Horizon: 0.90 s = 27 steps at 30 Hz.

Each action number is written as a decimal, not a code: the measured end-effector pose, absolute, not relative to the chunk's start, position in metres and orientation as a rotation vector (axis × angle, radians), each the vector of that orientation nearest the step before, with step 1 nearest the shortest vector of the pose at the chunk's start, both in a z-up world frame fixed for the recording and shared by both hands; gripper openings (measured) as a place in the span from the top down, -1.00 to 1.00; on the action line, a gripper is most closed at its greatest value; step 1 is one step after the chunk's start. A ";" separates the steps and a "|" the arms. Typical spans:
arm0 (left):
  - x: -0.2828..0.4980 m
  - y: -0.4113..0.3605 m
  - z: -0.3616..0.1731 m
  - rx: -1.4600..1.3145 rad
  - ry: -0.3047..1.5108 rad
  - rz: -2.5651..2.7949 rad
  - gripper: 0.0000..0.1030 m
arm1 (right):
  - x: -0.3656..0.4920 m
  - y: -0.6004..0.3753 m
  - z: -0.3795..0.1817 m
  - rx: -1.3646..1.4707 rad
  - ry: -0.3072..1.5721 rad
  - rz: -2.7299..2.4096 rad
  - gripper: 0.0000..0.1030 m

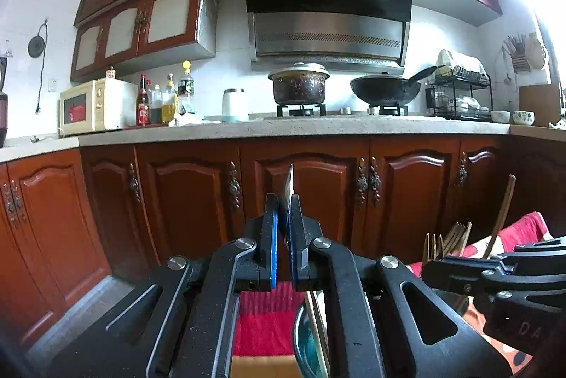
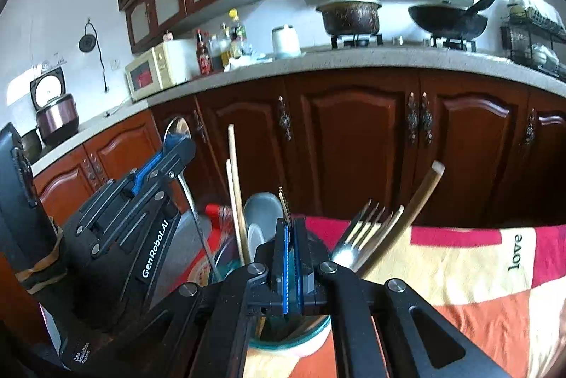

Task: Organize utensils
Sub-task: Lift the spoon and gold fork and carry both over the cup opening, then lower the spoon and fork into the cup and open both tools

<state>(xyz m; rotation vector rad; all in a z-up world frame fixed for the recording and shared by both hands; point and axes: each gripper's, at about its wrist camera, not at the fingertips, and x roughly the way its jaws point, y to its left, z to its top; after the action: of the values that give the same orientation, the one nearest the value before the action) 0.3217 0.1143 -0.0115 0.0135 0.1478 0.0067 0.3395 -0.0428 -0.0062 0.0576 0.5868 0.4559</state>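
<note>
Spoon (image 1: 287, 187) clamped upright in left tongs (image 1: 283, 229); right tongs (image 2: 292, 236) pinching thin utensil (image 2: 284, 201) above cup (image 2: 300, 339).

A lidded pot (image 1: 299, 84) and a black wok (image 1: 385, 89) are sitting on the stove at the frame's centre, under a range hood (image 1: 329, 13). At left, a cream microwave (image 1: 92, 105) is standing beside bottles (image 1: 162, 100) and a white kettle (image 1: 234, 105). A dish rack (image 1: 460, 95) is occupying the right. A patchwork cloth (image 2: 477, 272) is filling the right wrist view's lower right, a rice cooker (image 2: 55, 112) its left.
</note>
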 end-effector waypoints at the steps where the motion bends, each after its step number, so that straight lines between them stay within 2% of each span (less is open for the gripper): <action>1: 0.321 0.114 -0.012 0.013 0.152 0.003 0.93 | 0.339 -0.043 -0.008 0.059 0.603 0.460 0.95; 12: 0.310 0.120 -0.032 -0.033 0.250 -0.023 0.93 | 0.334 -0.051 -0.029 0.091 0.700 0.472 0.95; 27: 0.292 0.113 -0.032 -0.023 0.269 -0.010 0.92 | 0.329 -0.055 -0.046 0.100 0.748 0.462 0.95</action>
<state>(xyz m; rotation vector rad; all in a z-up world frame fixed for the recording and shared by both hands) 0.2923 0.1128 -0.0324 -0.0233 0.2686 -0.0096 0.3285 -0.0550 -0.0460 0.0998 0.7482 0.4624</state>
